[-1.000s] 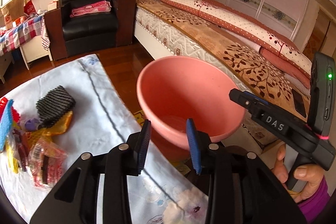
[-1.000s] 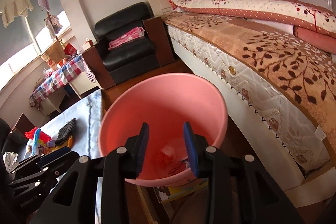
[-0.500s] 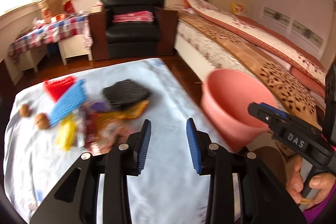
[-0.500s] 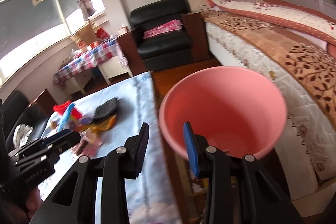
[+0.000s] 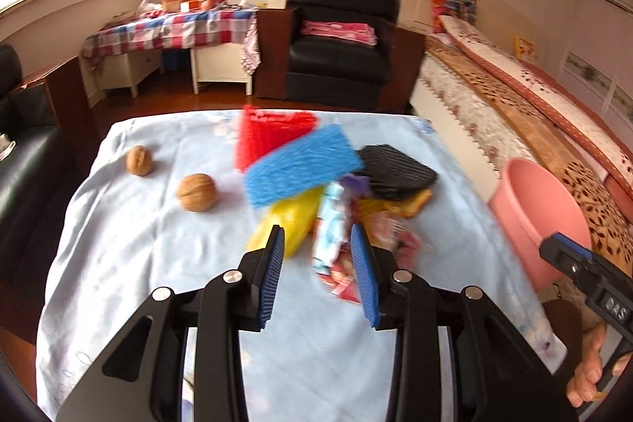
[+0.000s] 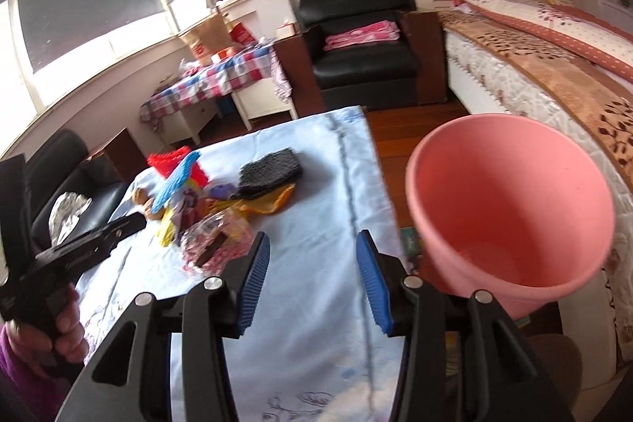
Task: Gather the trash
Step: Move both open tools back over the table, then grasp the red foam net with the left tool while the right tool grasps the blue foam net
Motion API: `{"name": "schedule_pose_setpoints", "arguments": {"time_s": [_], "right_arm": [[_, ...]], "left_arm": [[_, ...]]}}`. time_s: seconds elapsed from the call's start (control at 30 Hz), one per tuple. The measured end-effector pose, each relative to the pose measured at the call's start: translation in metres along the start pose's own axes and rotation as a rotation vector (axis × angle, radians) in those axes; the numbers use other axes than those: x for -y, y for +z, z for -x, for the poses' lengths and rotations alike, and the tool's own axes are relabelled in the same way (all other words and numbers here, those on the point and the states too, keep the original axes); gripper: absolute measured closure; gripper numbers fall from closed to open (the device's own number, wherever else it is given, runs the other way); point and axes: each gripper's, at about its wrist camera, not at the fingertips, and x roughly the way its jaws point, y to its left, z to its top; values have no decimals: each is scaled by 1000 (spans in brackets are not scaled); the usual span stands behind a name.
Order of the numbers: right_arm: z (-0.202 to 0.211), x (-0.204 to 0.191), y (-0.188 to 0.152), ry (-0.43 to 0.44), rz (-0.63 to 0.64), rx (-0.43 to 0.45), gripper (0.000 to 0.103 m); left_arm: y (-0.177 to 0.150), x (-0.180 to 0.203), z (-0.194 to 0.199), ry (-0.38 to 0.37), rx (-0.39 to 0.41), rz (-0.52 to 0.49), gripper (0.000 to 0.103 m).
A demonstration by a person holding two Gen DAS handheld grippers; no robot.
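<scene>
On the table (image 5: 130,263), spread with a pale blue floral cloth, the trash lies in a heap: a blue mesh pad (image 5: 300,165) over a red one (image 5: 269,133), a black ribbed pad (image 5: 395,169), a yellow wrapper (image 5: 292,224) and several crinkled packets (image 5: 336,236), their print too blurred to read. Two walnuts (image 5: 196,192) sit apart from the heap, toward the left edge. The pink basin (image 6: 510,208) stands off the table's right edge, beside the bed (image 6: 554,82).

The left tool (image 5: 318,271) hovers over the near side of the heap, its blue pads partly apart and nothing between them. The right tool (image 6: 312,283) is above the table's near right part, next to the basin; its jaws have just been opening and are empty. In the left wrist view the right tool's body carries a small label reading "DAS". A hand (image 6: 67,335) with a purple sleeve holds the left tool in the right wrist view.
</scene>
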Motion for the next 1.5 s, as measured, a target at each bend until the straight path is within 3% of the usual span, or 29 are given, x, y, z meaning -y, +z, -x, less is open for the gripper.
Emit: {"name": "schedule_pose_setpoints", "arguments": {"time_s": [0.2,0.33,0.4,0.63,0.93,1.03,1.13,1.27,1.5], "right_arm": [[-19,-21,-1,35,49,-34,58],[-30,-24,1,39,50,-52,58],[-36,-25,4,40,46,-58,58],[-51,-28,12,40,44,-73,58],[-71,-34,23,68,25,-103,58],[-73,-44,31,119,29,-91,58],[-78,-59,42,187,37,-84,56],[-92,-85,55,273,55,-93,52],[-124,-119,67,283,113,-126,52]], "left_arm": [[17,-21,-12,-3,-14,33,68],[35,-26,-16,-16,9,62,57],[45,-29,-17,-11,26,66,57],[77,-39,-36,16,56,10,54],[80,-53,-76,-37,0,75,54],[73,-57,-79,-62,-15,94,74],[66,-58,-77,-75,-10,94,86],[59,-58,-73,-95,-7,96,88],[53,-62,-67,-120,-5,116,89]]}}
